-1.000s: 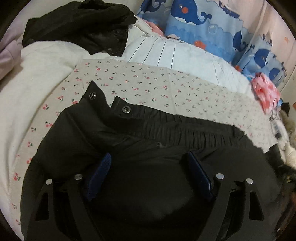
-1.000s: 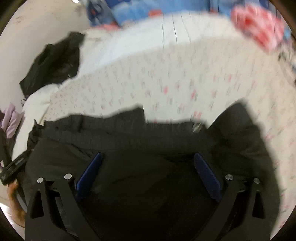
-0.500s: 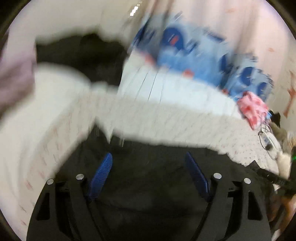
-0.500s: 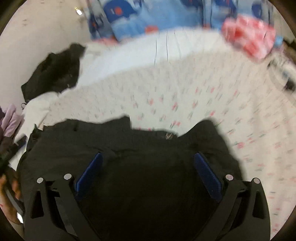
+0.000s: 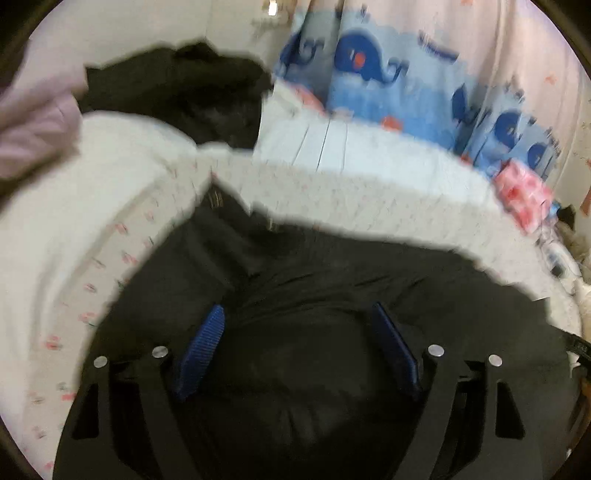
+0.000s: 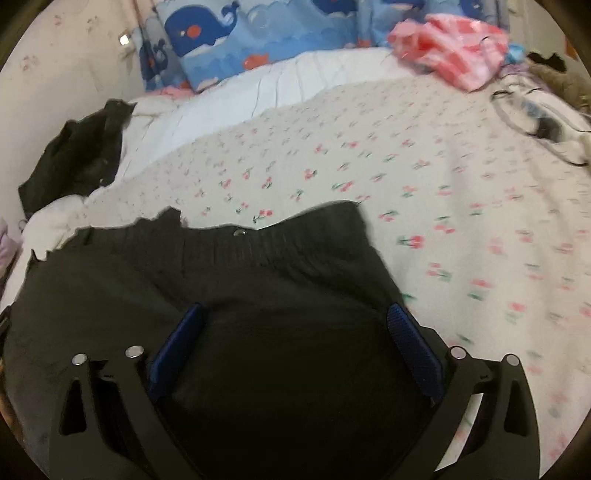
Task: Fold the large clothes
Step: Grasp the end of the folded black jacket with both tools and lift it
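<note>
A black garment (image 5: 332,295) with a gathered waistband and metal snaps lies on the cherry-print sheet (image 5: 369,206) of a bed. In the right wrist view the garment (image 6: 221,288) fills the lower left, waistband toward the far side. My left gripper (image 5: 299,314) is open, its blue pads spread wide over the black fabric. My right gripper (image 6: 295,314) is open too, above the garment's right part near its edge. Neither holds cloth.
A second black garment (image 5: 177,96) lies heaped at the far left, also seen in the right wrist view (image 6: 77,158). Whale-print pillows (image 6: 229,33) and a pink checked cloth (image 6: 454,48) sit at the bed's head. A lilac cloth (image 5: 33,125) lies far left.
Both grippers have drawn back and tilted up, so more of the wall and pillows shows. The garment's waistband looks folded closer to me. Both grippers stayed open.
</note>
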{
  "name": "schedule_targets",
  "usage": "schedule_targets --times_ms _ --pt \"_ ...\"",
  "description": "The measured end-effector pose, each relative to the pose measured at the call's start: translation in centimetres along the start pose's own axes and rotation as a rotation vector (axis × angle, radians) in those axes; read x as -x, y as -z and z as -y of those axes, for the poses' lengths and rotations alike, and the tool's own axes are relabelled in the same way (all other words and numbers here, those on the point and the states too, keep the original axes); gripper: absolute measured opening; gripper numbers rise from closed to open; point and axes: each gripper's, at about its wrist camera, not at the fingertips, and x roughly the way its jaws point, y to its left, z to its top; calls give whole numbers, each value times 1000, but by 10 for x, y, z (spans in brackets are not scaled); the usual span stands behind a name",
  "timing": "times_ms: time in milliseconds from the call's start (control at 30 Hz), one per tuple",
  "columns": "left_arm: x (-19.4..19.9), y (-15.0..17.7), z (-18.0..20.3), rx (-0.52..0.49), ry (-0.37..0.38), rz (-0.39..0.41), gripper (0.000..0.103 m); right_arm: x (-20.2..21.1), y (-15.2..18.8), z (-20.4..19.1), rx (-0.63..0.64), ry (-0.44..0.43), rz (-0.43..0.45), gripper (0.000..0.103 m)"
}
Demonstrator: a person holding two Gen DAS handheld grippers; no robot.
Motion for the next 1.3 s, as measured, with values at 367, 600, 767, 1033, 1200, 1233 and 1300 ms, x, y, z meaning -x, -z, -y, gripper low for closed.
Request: schedule_targets --times_ms 367,600,767,1033,1200,1233,1300 --pt "39 51 -14 -53 -70 -88 84 59 60 -5 -33 34 -40 96" --pt "134 64 -83 286 173 -151 84 173 112 -171 576 -184 48 96" --pt "165 90 -118 481 276 -211 84 151 210 -285 1088 -171 -20 96" --pt "166 119 -125 588 395 -306 91 92 187 -292 861 -13 -39 96" --pt "128 130 -97 626 507 -376 92 105 147 -258 600 -127 -50 96" --pt "116 130 -87 641 537 -381 93 107 150 -263 615 -137 -57 96" --pt "98 128 -74 674 545 -380 93 118 152 -261 618 -177 -98 96"
